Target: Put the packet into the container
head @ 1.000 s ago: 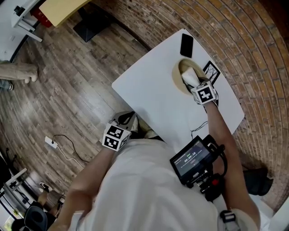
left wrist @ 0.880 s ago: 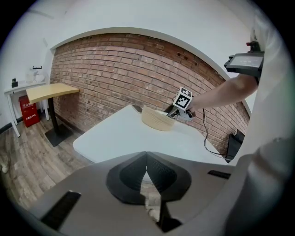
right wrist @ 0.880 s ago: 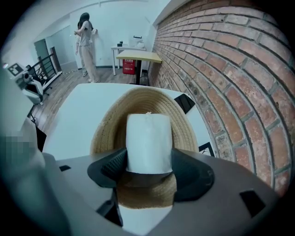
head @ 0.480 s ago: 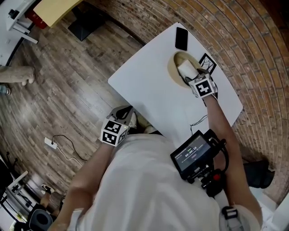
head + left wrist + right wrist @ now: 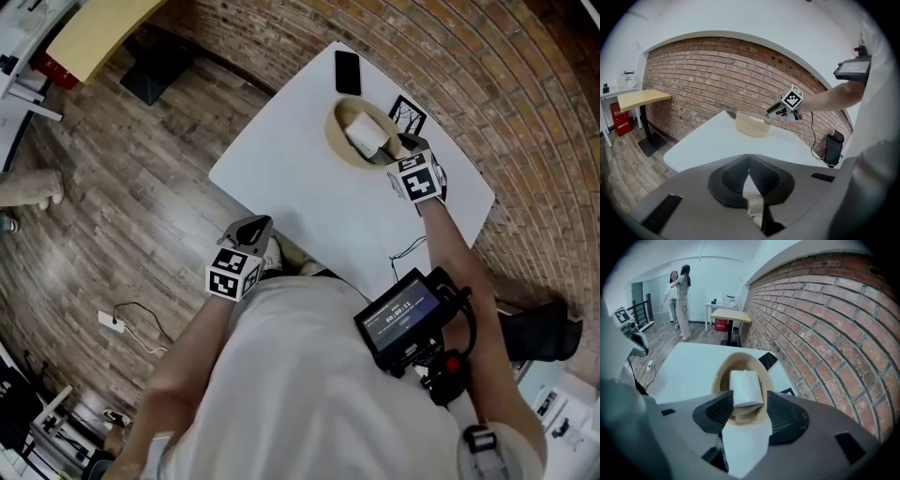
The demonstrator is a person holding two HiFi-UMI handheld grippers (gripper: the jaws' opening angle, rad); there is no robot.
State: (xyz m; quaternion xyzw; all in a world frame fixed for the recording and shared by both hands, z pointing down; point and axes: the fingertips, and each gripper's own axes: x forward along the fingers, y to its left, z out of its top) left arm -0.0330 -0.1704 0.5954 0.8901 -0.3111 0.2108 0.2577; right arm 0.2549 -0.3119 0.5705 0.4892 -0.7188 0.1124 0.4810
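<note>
Nearest the person's body, the left hand-held gripper (image 5: 253, 228) hangs off the near edge of the bench (image 5: 300, 178). Its jaws are closed tip to tip with nothing in them, and it takes no part in the work.

Across the bench, the right hand-held gripper (image 5: 401, 155) sits at the near rim of the container (image 5: 336, 131). A second ago it was down over the bowl, right at the packet. Now it has lifted and drawn back, clear of the rim. Its own view shows the jaws standing well apart. They have just been closing a little, and no pad touches anything. What shows in the gap lies beyond them.

The packet (image 5: 746, 387) lies flat inside the container, white against the tan wall, free of both grippers. It seems to rest on the bottom with one end towards the far side.

Past the container, a phone (image 5: 347, 72) lies on the far corner of the bench. A marker card (image 5: 406, 114) sits beside the bowl, towards the brick wall (image 5: 825, 324).

By the look of it the release is made and the packet is in. I judge the task done apart from pulling the right arm away.
</note>
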